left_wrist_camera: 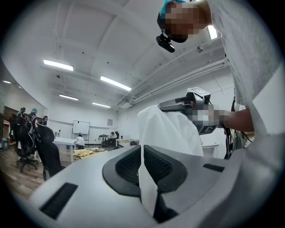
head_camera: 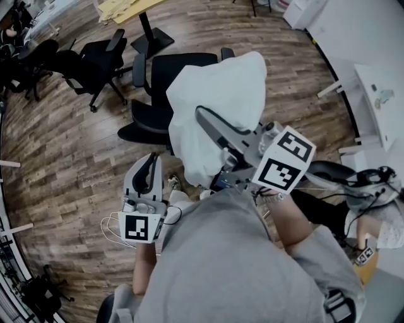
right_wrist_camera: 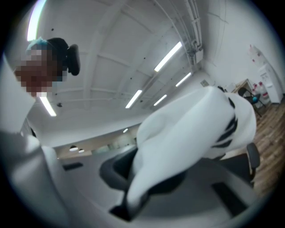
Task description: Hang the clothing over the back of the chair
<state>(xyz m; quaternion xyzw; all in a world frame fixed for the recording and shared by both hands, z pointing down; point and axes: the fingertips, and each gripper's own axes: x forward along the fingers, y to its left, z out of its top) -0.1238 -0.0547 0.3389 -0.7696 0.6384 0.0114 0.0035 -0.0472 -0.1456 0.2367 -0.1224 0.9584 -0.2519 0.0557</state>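
A white garment (head_camera: 214,88) with a dark striped patch hangs in the air between both grippers, above a black office chair (head_camera: 173,66) that stands on the wood floor. My right gripper (head_camera: 203,117) reaches into the cloth from the right and is shut on it; in the right gripper view the garment (right_wrist_camera: 191,129) bulges out from between the jaws of that gripper (right_wrist_camera: 133,178). Lower left in the head view, my left gripper (head_camera: 151,161) holds the garment's edge. In the left gripper view its pads pinch a strip of white cloth (left_wrist_camera: 149,187).
More black office chairs (head_camera: 88,63) stand to the left. A table (head_camera: 126,7) with yellow material is at the back, and a white desk (head_camera: 379,101) at the right. A person (left_wrist_camera: 80,141) sits far off across the room.
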